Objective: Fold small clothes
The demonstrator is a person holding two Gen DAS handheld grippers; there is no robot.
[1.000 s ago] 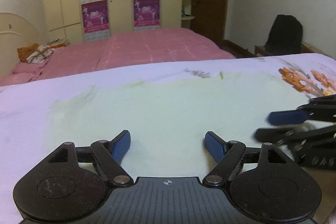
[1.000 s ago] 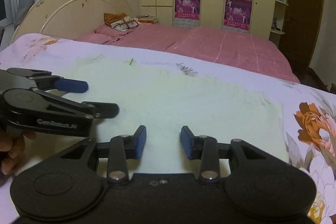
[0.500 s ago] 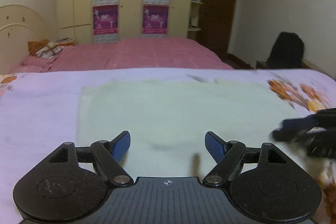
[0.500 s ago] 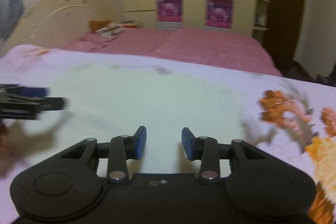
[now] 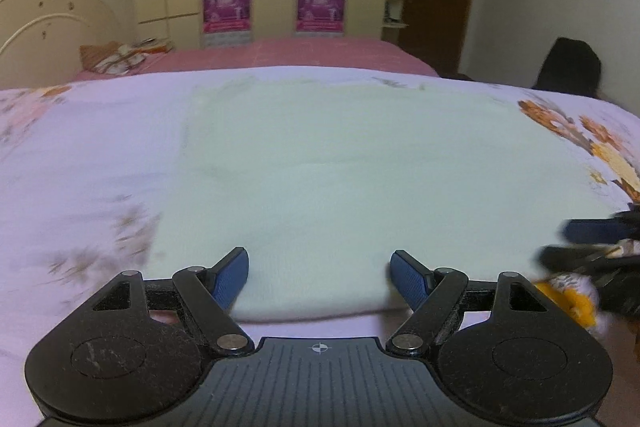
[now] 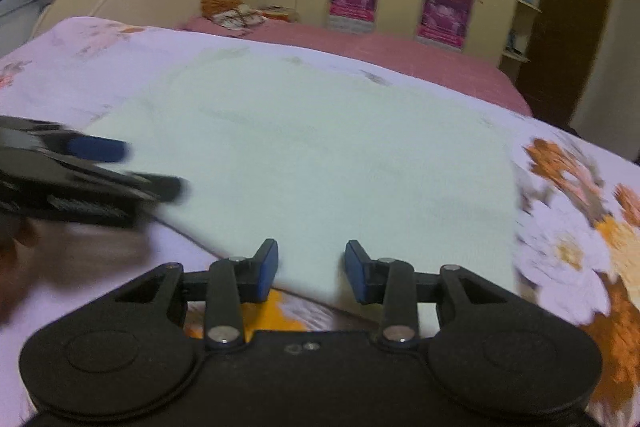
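You are holding both grippers over the near edge of the pale green cloth.

The cloth is lying flat on the floral bedsheet — left gripper wide open, right gripper partly open, both gripping nothing.

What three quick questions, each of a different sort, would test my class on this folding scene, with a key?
1. True or false: the pale green cloth lies flat on the floral bedsheet.
2. Which stands wider open: A, the left gripper, or B, the right gripper?
3. Fill in: neither gripper's jaws hold ____.

Key: 1 true; 2 A; 3 anything.
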